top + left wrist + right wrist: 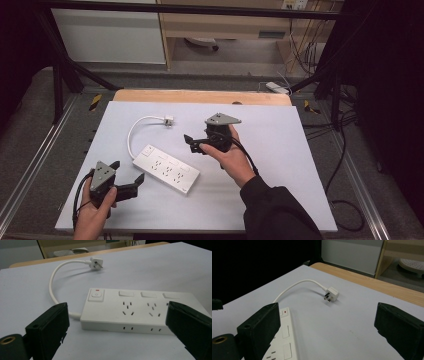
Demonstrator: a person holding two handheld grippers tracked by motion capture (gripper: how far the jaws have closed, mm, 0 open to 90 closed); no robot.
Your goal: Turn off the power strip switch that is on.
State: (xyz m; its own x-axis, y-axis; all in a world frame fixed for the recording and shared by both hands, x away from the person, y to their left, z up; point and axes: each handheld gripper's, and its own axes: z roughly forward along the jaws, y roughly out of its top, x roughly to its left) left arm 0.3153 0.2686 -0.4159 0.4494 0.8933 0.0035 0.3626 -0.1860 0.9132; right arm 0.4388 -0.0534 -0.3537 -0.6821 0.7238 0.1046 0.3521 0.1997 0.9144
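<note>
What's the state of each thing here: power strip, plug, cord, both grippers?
power strip: flat on the table, nothing plugged into its sockets, untouched
plug: loose on the table, not in any socket
cord: curved in a slack loop from strip to plug
left gripper: open, fingers apart, pointed at the strip, holding nothing
right gripper: open, empty, above the table beside the strip
</note>
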